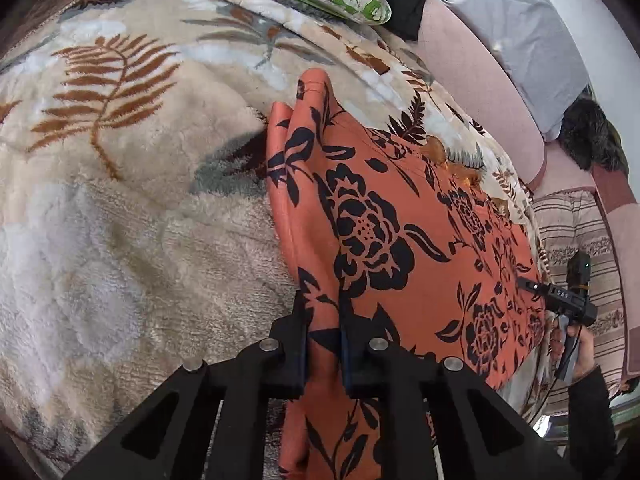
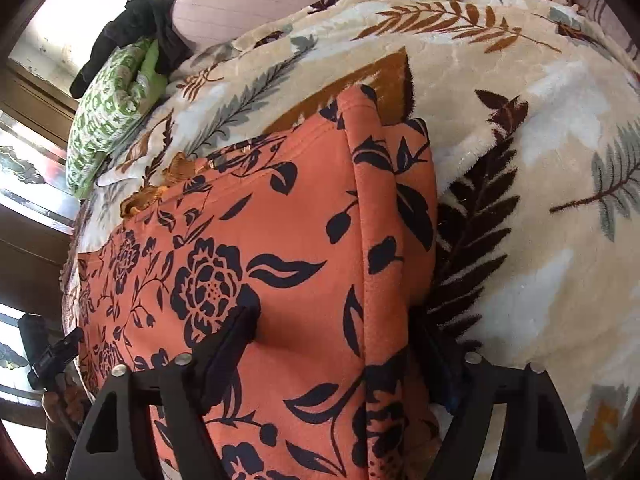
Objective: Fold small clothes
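Black "DAS"-lettered right gripper (image 1: 524, 285)

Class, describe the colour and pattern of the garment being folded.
Orange garment with a black floral print; clearest in the right wrist view.

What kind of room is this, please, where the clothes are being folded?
Probably a living room or bedroom in a home. The orange floral garment lies on a plush leaf-patterned blanket spread over a bed or sofa, with a pink padded backrest behind it and a green patterned pillow at one end.
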A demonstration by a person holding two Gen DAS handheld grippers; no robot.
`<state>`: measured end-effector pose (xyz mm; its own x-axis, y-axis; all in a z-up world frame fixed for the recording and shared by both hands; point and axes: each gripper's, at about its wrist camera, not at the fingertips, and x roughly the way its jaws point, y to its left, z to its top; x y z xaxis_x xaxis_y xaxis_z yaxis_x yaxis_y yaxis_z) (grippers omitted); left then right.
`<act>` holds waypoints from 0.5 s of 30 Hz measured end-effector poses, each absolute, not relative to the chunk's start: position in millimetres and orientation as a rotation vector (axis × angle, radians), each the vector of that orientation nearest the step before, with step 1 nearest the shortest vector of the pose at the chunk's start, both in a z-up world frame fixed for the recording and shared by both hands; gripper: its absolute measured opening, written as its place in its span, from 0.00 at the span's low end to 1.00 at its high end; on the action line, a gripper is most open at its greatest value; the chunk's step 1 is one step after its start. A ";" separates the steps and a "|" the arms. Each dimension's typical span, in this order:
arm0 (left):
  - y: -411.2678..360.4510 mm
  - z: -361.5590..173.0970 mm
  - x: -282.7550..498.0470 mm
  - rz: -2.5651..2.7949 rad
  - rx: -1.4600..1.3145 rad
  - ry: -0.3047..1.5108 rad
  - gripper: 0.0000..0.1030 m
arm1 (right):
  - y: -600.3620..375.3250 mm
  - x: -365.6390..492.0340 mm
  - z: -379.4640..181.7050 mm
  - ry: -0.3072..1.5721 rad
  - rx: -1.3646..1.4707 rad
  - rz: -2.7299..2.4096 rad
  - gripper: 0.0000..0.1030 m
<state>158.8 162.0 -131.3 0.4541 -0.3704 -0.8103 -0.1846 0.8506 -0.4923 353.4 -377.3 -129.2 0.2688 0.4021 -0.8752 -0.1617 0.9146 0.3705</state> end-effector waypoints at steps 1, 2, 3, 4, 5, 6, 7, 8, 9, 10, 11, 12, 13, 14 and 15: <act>158.1 -128.5 160.4 -0.118 -0.543 1.113 0.11 | -377.3 353.0 -127.8 1.258 0.240 0.389 0.32; 155.3 -124.8 161.9 -0.114 -0.514 1.110 0.11 | -374.9 350.5 -124.7 1.263 0.245 0.393 0.29; 153.2 -121.1 163.9 -0.108 -0.495 1.108 0.11 | -371.2 348.4 -121.3 1.261 0.227 0.383 0.26; 152.1 -116.7 166.0 -0.110 -0.483 1.107 0.11 | -368.2 347.2 -116.8 1.258 0.219 0.367 0.25; 151.4 -109.3 168.1 -0.112 -0.460 1.098 0.11 | -365.3 345.2 -110.6 1.249 0.225 0.357 0.24; 151.0 -97.9 169.1 -0.111 -0.429 1.077 0.11 | -362.9 342.3 -101.2 1.233 0.238 0.359 0.23; 150.7 -84.1 169.3 -0.122 -0.399 1.053 0.11 | -361.6 339.0 -89.5 1.217 0.249 0.369 0.23; 151.1 -69.9 168.9 -0.135 -0.379 1.032 0.11 | -359.5 333.0 -75.5 1.198 0.253 0.378 0.22; 151.9 -55.6 167.7 -0.146 -0.364 1.008 0.11 | -358.5 325.1 -60.7 1.184 0.256 0.389 0.22; 152.1 -42.3 165.4 -0.158 -0.348 0.988 0.11 | -358.2 316.3 -47.2 1.172 0.256 0.396 0.22; 150.6 -30.5 162.5 -0.166 -0.322 0.971 0.11 | -358.5 304.5 -33.5 1.160 0.254 0.405 0.22; 149.8 -21.7 159.3 -0.174 -0.296 0.959 0.11 | -360.2 291.5 -23.0 1.152 0.259 0.410 0.22; 149.4 -16.6 155.3 -0.186 -0.281 0.955 0.11 | -362.6 276.5 -14.5 1.142 0.255 0.407 0.22; 150.6 -15.8 150.5 -0.205 -0.277 0.963 0.11 | -366.1 260.4 -9.3 1.135 0.259 0.403 0.22; 152.6 -20.0 146.4 -0.222 -0.278 0.977 0.11 | -370.8 245.9 -9.2 1.131 0.277 0.401 0.22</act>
<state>146.4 152.6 -20.0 0.5418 -0.3084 -0.7819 0.0603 0.9421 -0.3299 245.9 -370.8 -9.2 0.3662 0.4446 -0.8175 -0.1692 0.8956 0.4113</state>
